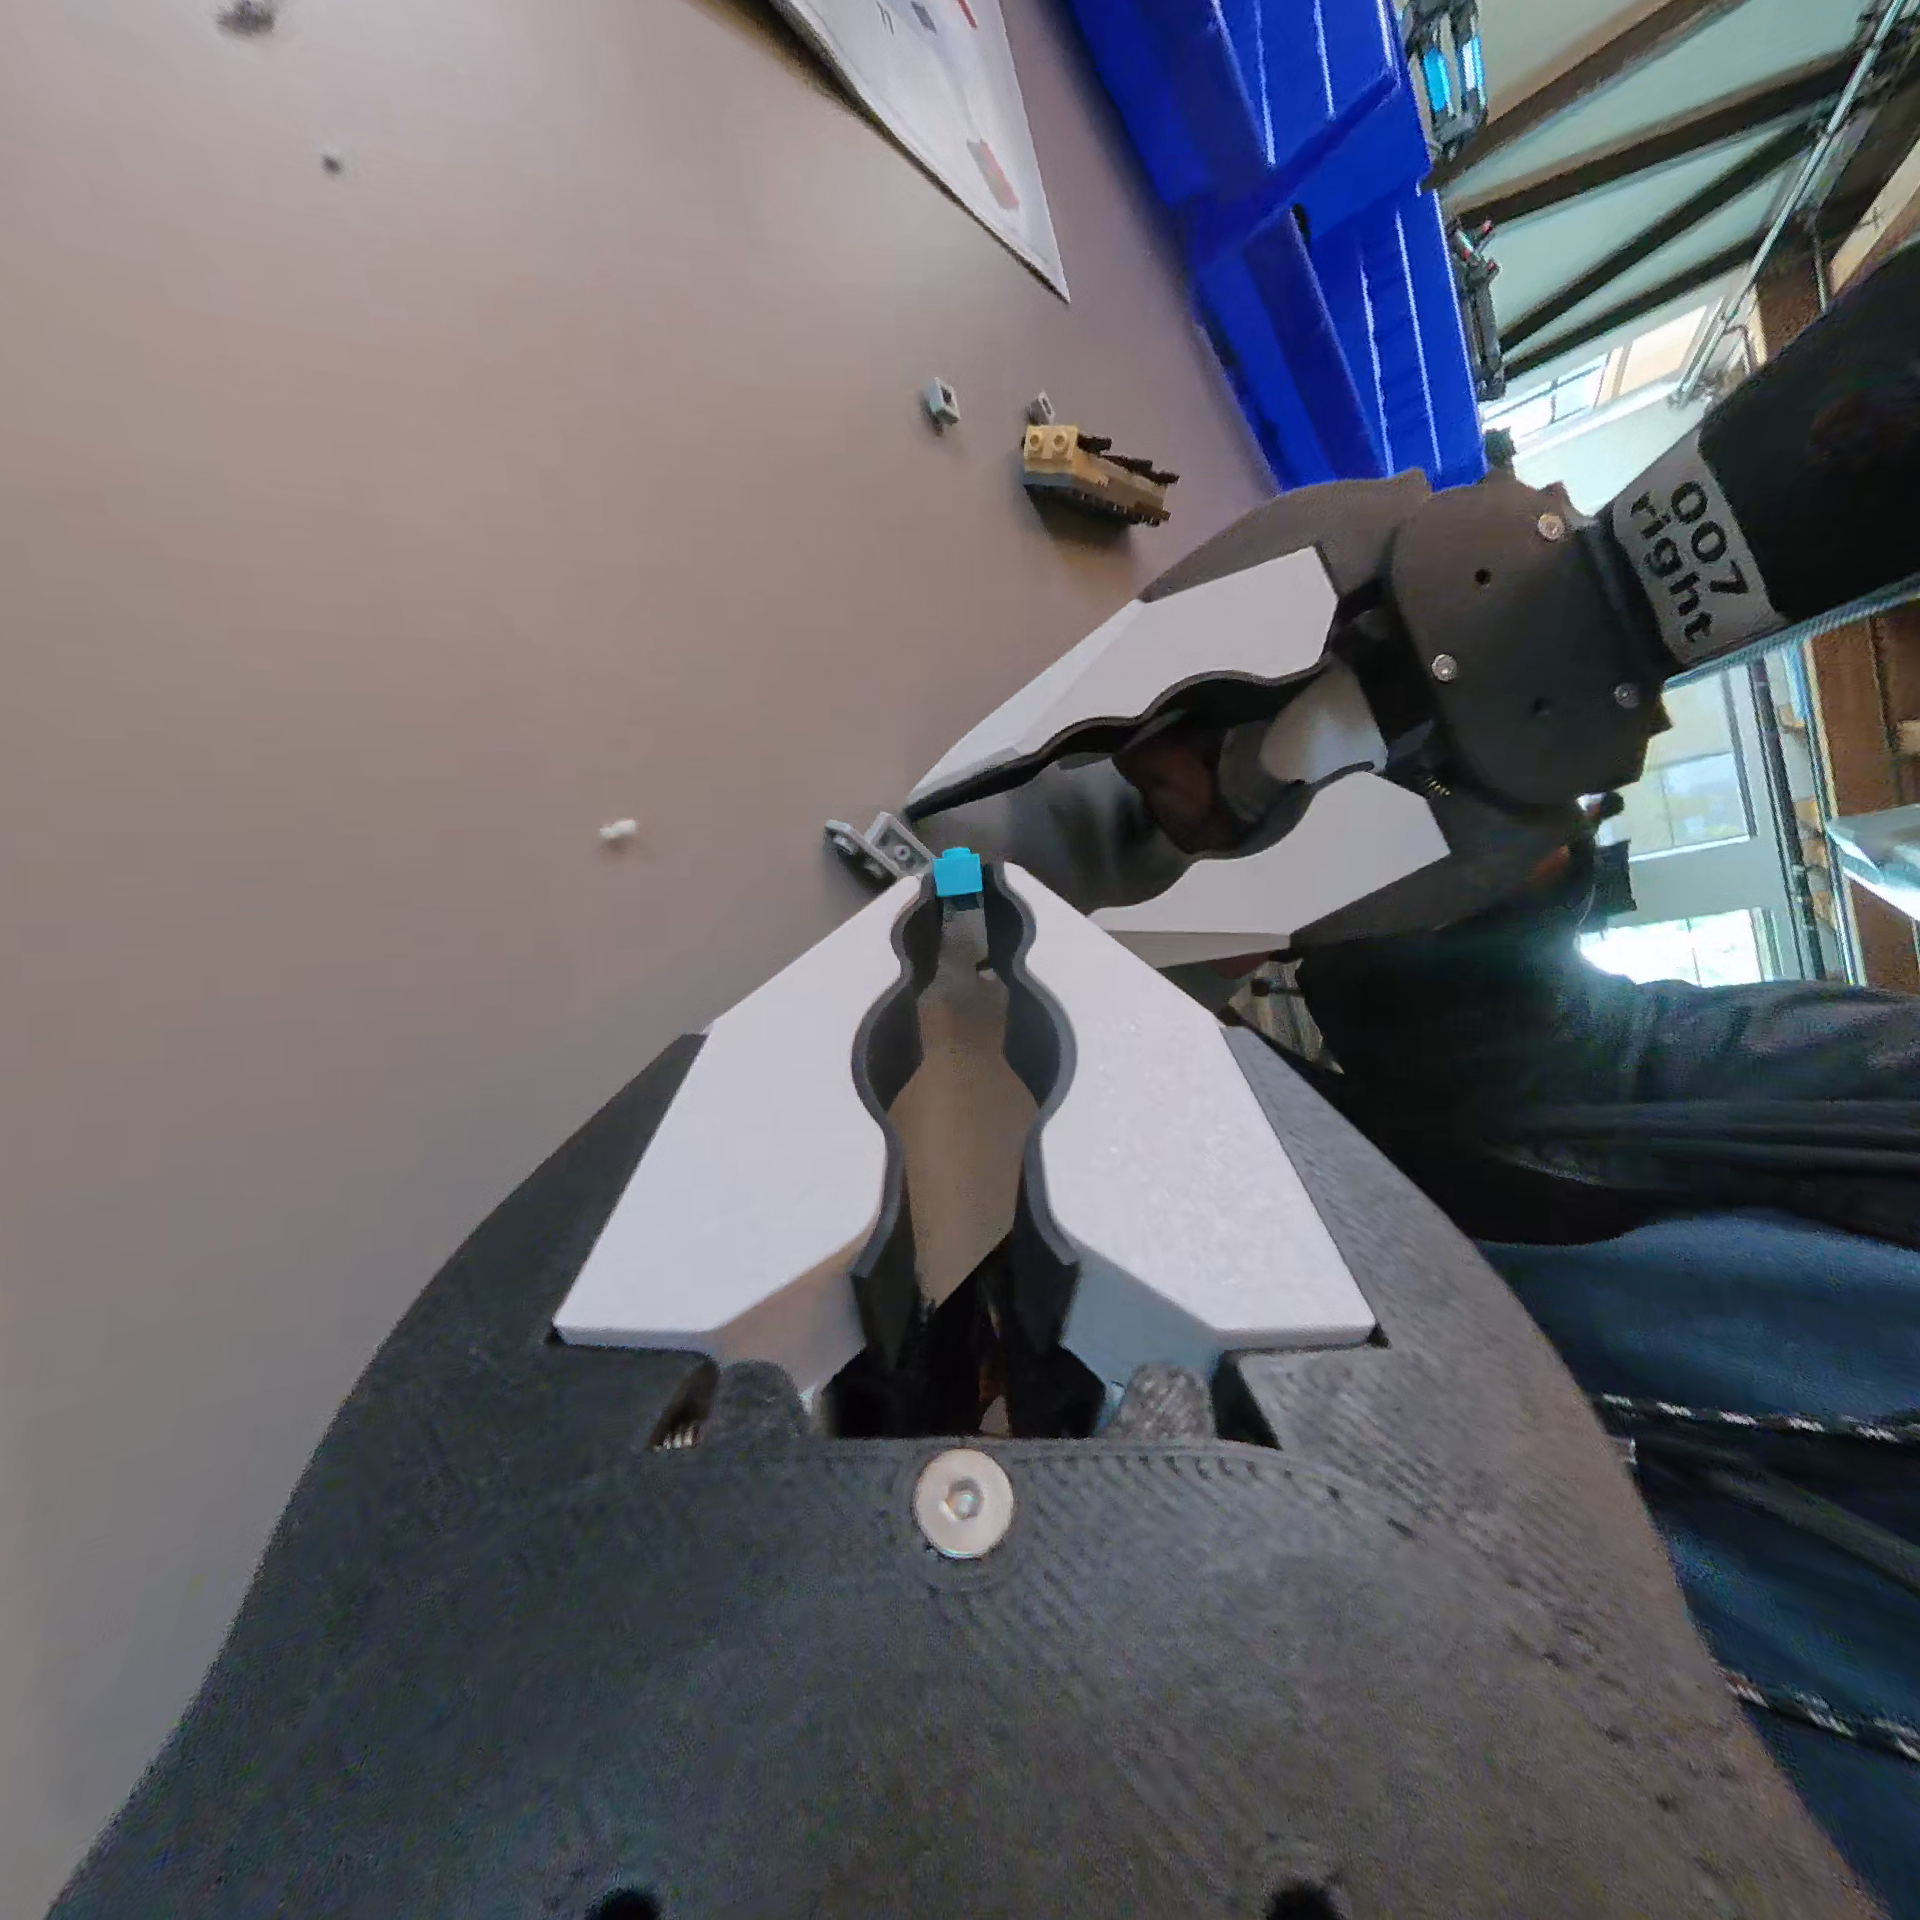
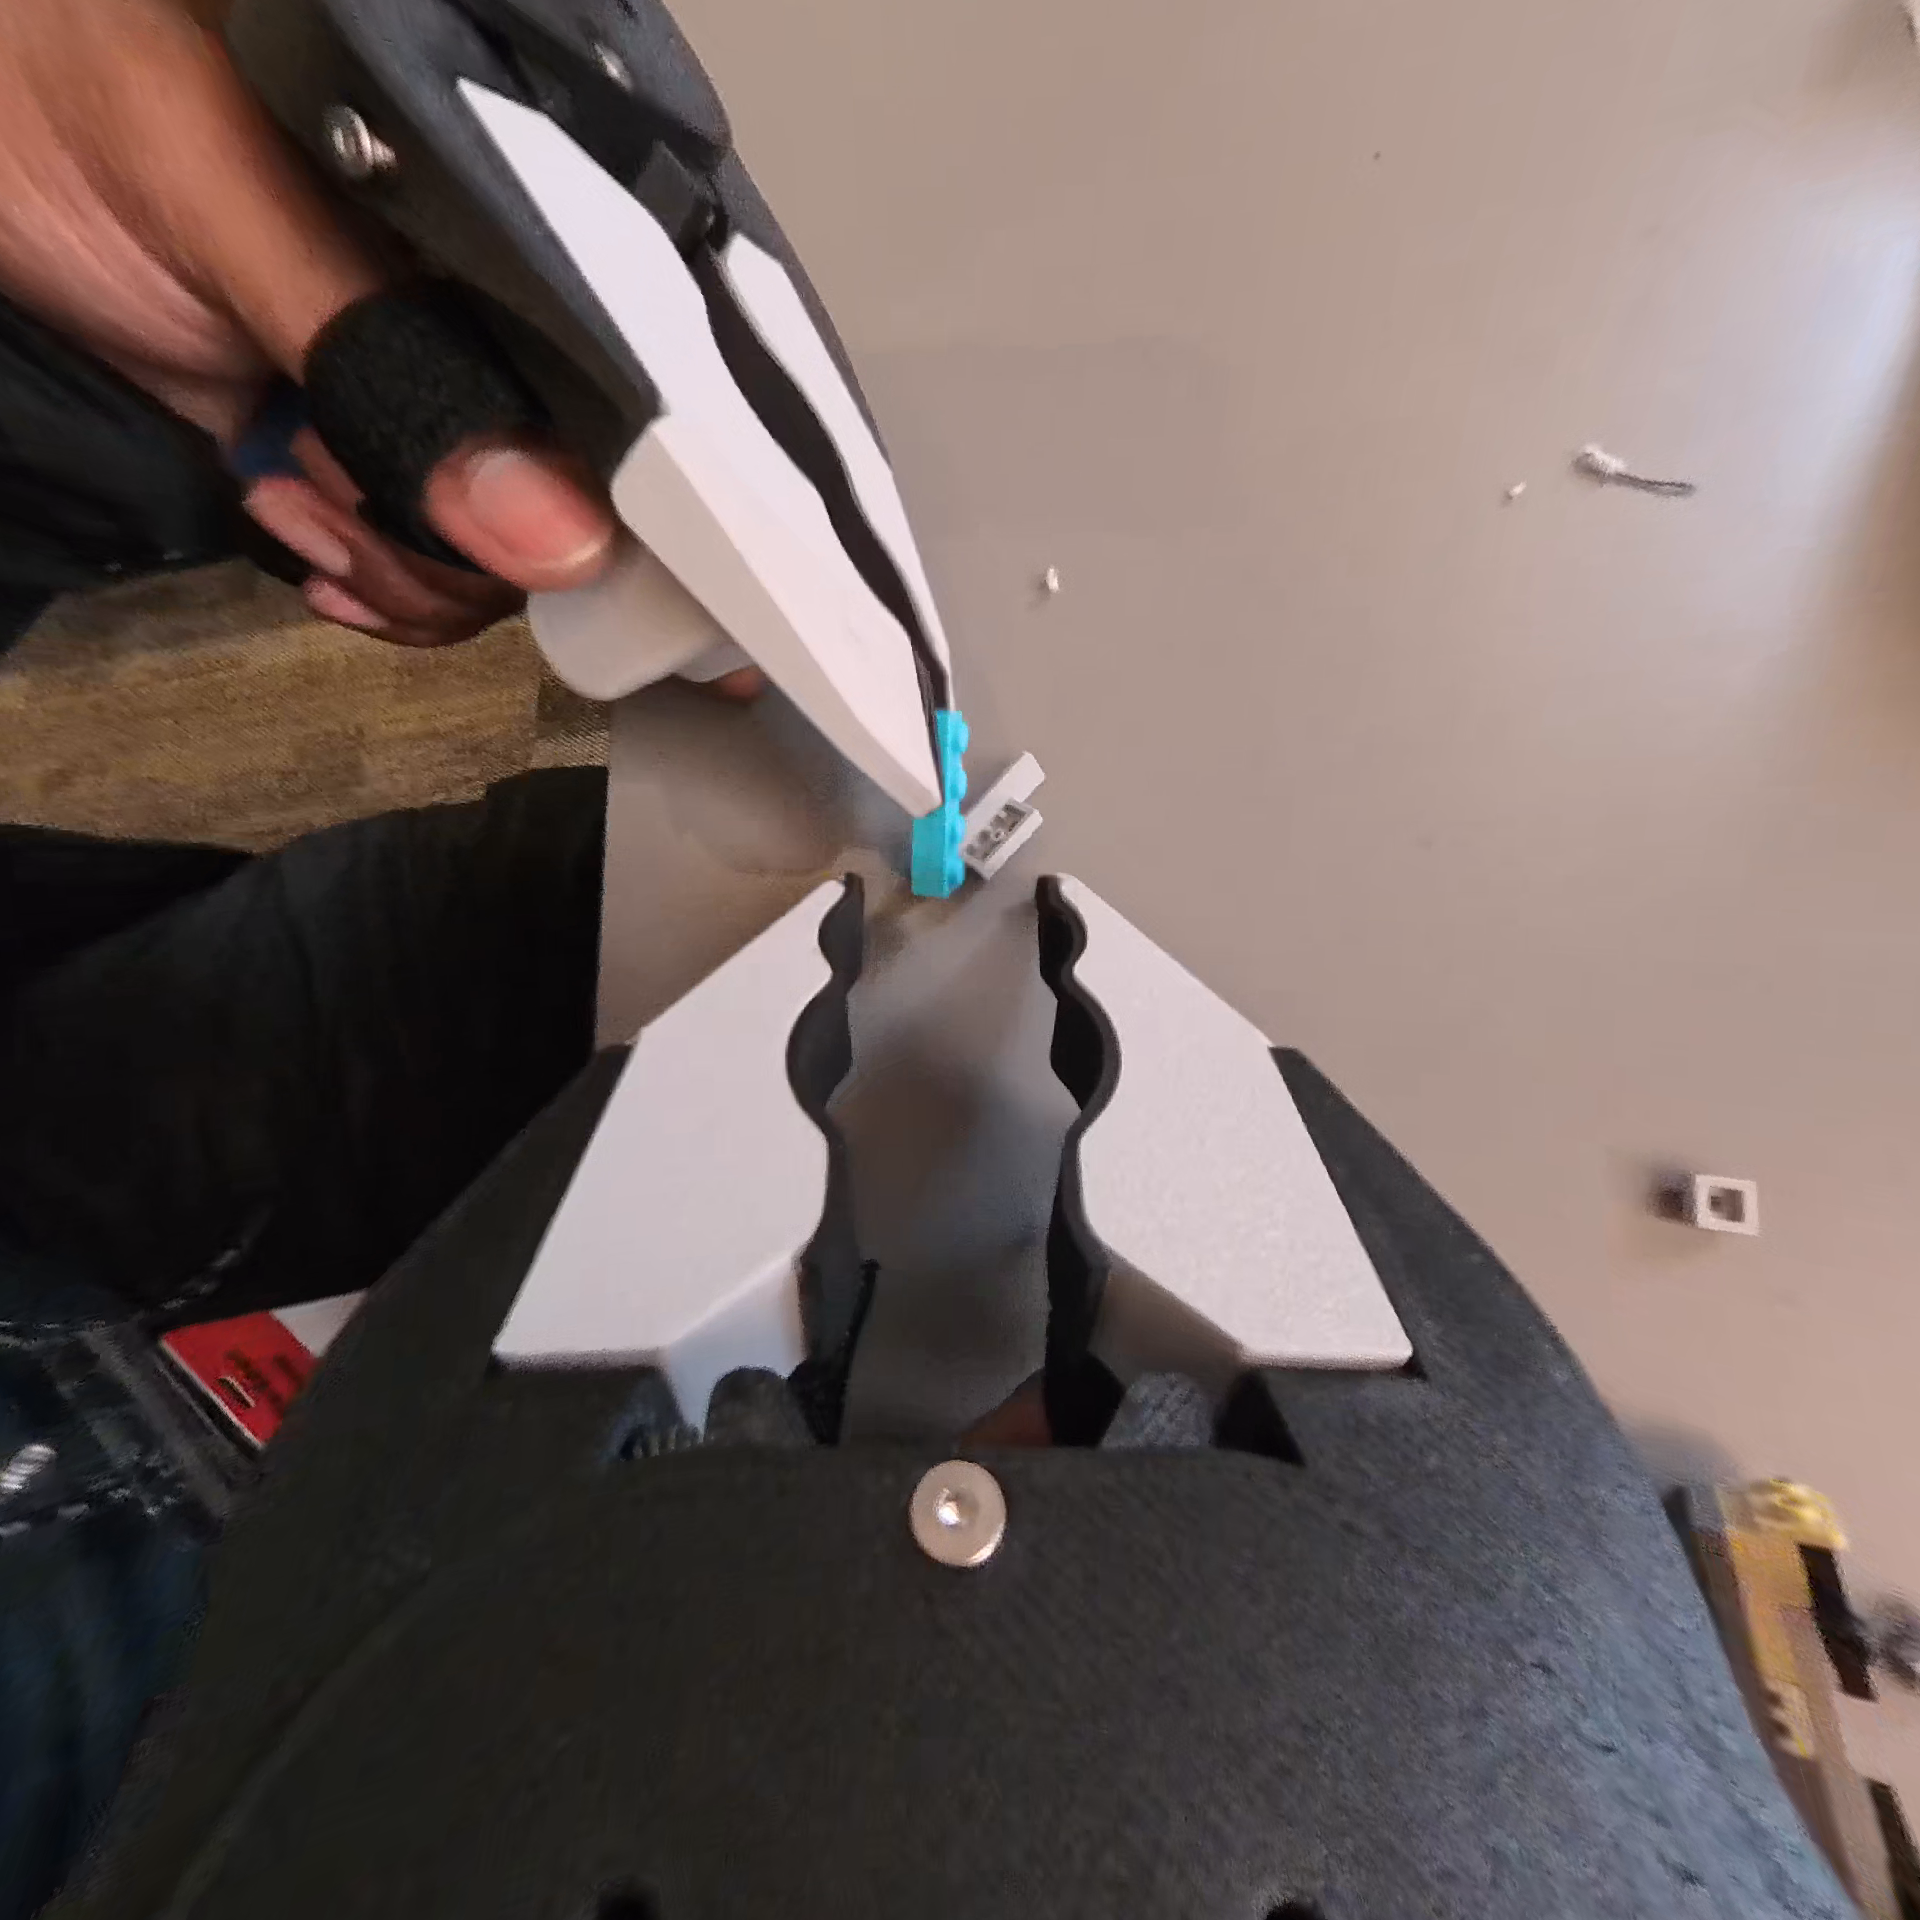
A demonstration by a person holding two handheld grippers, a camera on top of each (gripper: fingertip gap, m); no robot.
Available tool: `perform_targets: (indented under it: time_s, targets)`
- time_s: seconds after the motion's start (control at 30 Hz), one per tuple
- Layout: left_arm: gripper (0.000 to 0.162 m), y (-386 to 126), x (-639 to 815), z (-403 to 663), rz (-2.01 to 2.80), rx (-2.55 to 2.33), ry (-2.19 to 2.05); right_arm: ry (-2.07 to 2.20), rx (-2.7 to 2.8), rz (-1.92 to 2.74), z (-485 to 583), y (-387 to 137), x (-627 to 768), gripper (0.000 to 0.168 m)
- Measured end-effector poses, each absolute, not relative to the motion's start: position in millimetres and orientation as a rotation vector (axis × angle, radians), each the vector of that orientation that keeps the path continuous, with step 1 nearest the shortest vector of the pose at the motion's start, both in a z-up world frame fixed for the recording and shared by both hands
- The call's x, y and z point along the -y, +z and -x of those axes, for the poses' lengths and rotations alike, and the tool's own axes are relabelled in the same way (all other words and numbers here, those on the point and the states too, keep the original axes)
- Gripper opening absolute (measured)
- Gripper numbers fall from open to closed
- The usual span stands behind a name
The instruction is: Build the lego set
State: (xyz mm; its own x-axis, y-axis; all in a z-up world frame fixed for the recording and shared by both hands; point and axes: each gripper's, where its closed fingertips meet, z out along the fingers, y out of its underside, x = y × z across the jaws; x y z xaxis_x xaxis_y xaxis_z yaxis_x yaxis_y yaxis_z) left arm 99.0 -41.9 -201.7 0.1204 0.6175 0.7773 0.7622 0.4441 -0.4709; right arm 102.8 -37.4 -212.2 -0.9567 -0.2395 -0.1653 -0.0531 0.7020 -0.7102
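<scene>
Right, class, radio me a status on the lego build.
Left tongs shut on teal brick. Right tongs open, empty. Grey piece beside brick on table.

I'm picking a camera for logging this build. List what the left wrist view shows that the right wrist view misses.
Only the left wrist view: blue bins and a printed sheet at the table's far edge, and the whole tan and black partial build.

Only the right wrist view: the turquoise brick's full studded length and the person's fingers on the left hand-held gripper.

Both: the left hand-held gripper shut on the turquoise brick, beside the light grey piece, and the open right hand-held gripper.
</scene>
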Motion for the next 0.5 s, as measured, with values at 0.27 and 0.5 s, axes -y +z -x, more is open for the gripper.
perform_targets:
  time_s: [0.27,0.5]
  targets:
    - [0.008,-207,44,-109,1.362,1.586,-0.243,-1.065,-2.648,0.172,-115,-211,48,0.033]
    - [0.007,-208,54,-116,1.425,1.586,-0.389,-1.084,-2.655,0.174,-117,-212,55,0.030]
